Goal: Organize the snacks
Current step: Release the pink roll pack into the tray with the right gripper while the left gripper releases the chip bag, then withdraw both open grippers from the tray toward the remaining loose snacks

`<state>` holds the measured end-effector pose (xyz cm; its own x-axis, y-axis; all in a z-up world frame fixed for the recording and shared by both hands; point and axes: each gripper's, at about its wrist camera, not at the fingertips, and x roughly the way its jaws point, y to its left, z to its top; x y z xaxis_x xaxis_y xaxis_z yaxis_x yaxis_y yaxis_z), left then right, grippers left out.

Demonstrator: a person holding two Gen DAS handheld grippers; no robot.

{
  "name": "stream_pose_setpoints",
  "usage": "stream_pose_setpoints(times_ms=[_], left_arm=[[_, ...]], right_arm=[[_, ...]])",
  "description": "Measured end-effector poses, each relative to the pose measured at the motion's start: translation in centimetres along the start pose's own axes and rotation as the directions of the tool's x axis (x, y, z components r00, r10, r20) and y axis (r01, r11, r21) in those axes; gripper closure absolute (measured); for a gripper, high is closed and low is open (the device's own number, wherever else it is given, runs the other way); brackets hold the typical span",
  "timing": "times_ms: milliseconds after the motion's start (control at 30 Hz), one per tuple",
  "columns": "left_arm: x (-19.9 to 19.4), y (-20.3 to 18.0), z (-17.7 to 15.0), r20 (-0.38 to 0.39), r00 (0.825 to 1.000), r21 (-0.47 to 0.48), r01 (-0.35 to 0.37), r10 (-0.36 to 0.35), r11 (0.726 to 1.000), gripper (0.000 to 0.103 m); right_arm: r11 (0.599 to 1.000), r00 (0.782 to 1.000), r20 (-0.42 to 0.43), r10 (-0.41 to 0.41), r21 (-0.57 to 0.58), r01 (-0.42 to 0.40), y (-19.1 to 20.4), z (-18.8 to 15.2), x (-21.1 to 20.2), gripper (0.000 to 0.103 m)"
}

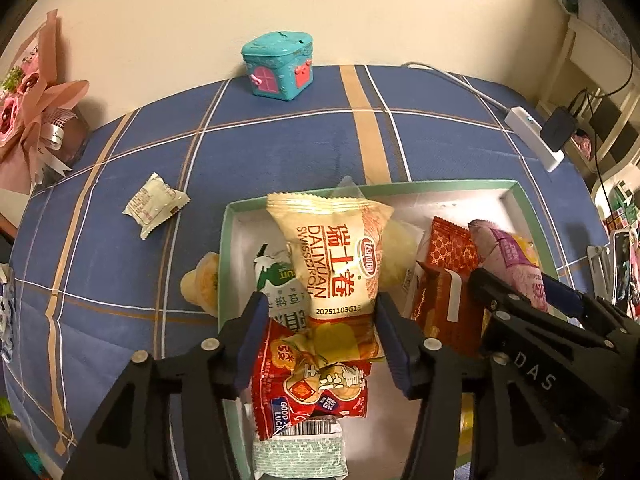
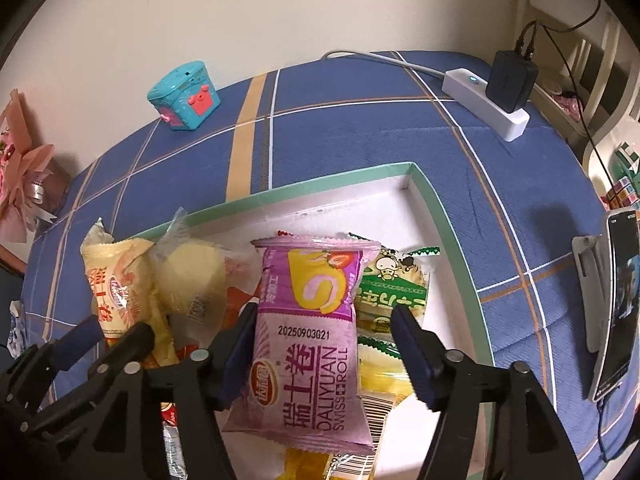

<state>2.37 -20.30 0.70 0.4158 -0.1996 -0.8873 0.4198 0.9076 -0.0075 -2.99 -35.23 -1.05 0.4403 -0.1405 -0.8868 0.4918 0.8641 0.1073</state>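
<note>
Green-rimmed box (image 1: pixel 532 216) holds snack packets: cream roll (image 1: pixel 336 256), pink roll (image 2: pixel 316 340) (overlapping).

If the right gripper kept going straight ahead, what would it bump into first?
Probably nothing new at first: the right gripper has the pink Swiss roll packet between its jaws, so that leads. Beyond it lies the box's bare white floor, then the green-rimmed box far wall, though depth is hard to judge.
</note>
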Motion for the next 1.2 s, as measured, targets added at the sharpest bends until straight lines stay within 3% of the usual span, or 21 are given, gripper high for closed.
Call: stream_pose_setpoints(times_ms=[200, 500, 800, 933, 1067, 1100, 1133, 1200], left_arm=[[-0.9, 0.6, 0.3, 0.011, 1.0, -0.017, 0.009, -0.008, 1.0, 0.035], [-2.5, 2.8, 0.6, 0.036, 0.999, -0.068, 0.002, 0.0, 0.998, 0.034], [-3.2, 6.0, -0.1, 0.049, 0.994, -0.121, -0.091, 0.097, 0.988, 0.028], [-3.5, 6.8, -0.8, 0.045, 0.991, -0.13, -0.117, 0.124, 0.985, 0.017], [-4.0, 7.6, -1.2, 0.05, 0.988, -0.142, -0.14, 0.148, 0.98, 0.016], [-4.2, 7.7, -1.2, 0.051, 0.987, -0.143, -0.145, 0.153, 0.979, 0.012], [-4.3, 7.9, -1.3, 0.052, 0.985, -0.145, -0.153, 0.162, 0.978, 0.005], [-4.5, 8.3, -1.5, 0.054, 0.984, -0.148, -0.161, 0.171, 0.976, 0.004]], right_arm=[[1.0, 1.0, -0.003, 0.011, 0.006, -0.011, -0.1, 0.1, -0.4, 0.025], [1.0, 1.0, 0.012, 0.009, 0.004, -0.009, 0.4, 0.4, -1.8, 0.025], [0.999, 0.999, 0.037, 0.008, -0.031, -0.007, 2.0, -0.2, -4.0, 0.025], [0.998, 0.999, 0.041, 0.011, -0.063, -0.008, 3.3, -1.2, -4.7, 0.025], [0.995, 0.999, 0.044, 0.005, -0.101, 0.0, 4.5, -2.0, -5.1, 0.025], [0.994, 0.999, 0.048, 0.002, -0.111, 0.003, 4.8, -2.1, -5.2, 0.025], [0.993, 0.999, 0.05, 0.0, -0.117, 0.005, 5.0, -2.2, -5.2, 0.019], [0.992, 0.999, 0.054, -0.004, -0.128, 0.011, 5.5, -2.5, -5.3, 0.01]])
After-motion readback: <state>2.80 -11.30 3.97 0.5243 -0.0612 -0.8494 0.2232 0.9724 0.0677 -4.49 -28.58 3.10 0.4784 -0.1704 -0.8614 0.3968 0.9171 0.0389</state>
